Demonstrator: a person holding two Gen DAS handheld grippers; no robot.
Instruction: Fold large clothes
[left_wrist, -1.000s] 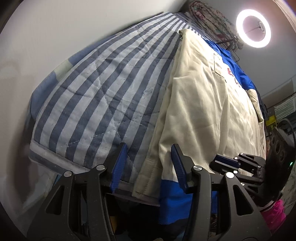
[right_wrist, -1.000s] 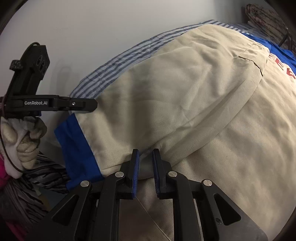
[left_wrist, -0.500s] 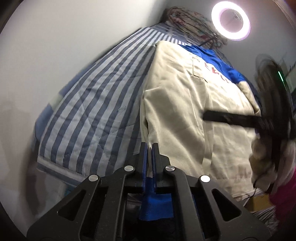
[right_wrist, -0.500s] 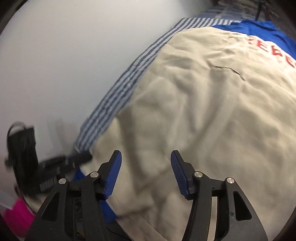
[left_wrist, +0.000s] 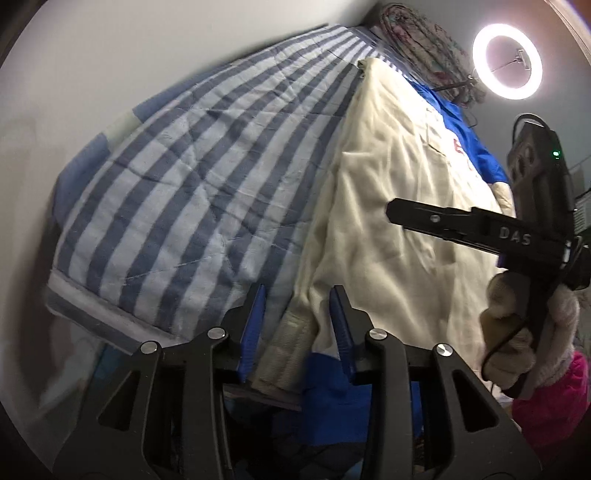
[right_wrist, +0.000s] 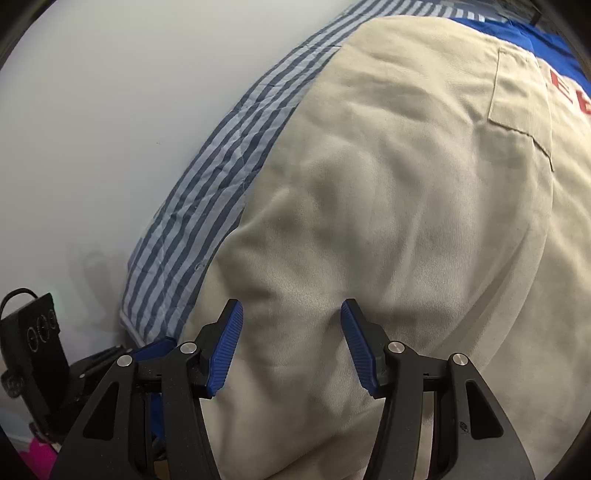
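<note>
A large cream jacket (left_wrist: 388, 221) with blue parts and red letters lies spread on a blue-and-white striped quilt (left_wrist: 192, 192). My left gripper (left_wrist: 297, 319) hangs over the jacket's near left corner. Its jaws are opening, and the ribbed cream hem (left_wrist: 286, 347) lies between the blue pads without being pressed. My right gripper (right_wrist: 291, 332) stands open just above the cream cloth (right_wrist: 388, 221), nothing pinched. In the left wrist view the right gripper (left_wrist: 461, 229) shows at the right, held by a gloved hand (left_wrist: 517, 332). A chest pocket (right_wrist: 517, 99) shows at upper right.
A white wall (right_wrist: 110, 129) runs along the bed's far side. A lit ring light (left_wrist: 508, 61) and a heap of patterned fabric (left_wrist: 424, 48) sit at the bed's far end. The quilt's edge (left_wrist: 92, 310) drops off at lower left. Something pink (left_wrist: 554, 398) lies at lower right.
The left gripper shut on the hem half a second ago and has since parted. The right gripper let go of a cloth fold, opened wide and moved across the jacket.
</note>
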